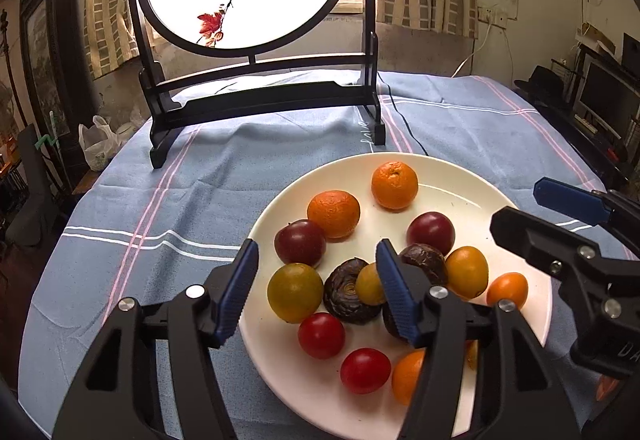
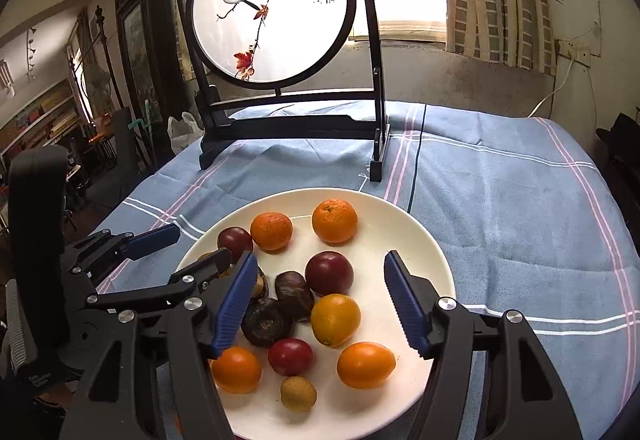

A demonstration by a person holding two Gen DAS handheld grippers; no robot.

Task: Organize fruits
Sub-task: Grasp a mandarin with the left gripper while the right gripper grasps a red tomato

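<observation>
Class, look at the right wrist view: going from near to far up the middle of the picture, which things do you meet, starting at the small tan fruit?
Small tan fruit → red tomato → yellow-orange fruit → dark red plum → mandarin → far rim of the white plate → blue tablecloth → round bird screen.

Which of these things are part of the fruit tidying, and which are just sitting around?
Part of the job:
- white plate
- two mandarins
- dark red plums
- red tomatoes
- wrinkled dark fruits
- left gripper and right gripper, both open over the plate

Just lying about:
- bird-painting screen
- blue tablecloth
- plastic bag
</observation>
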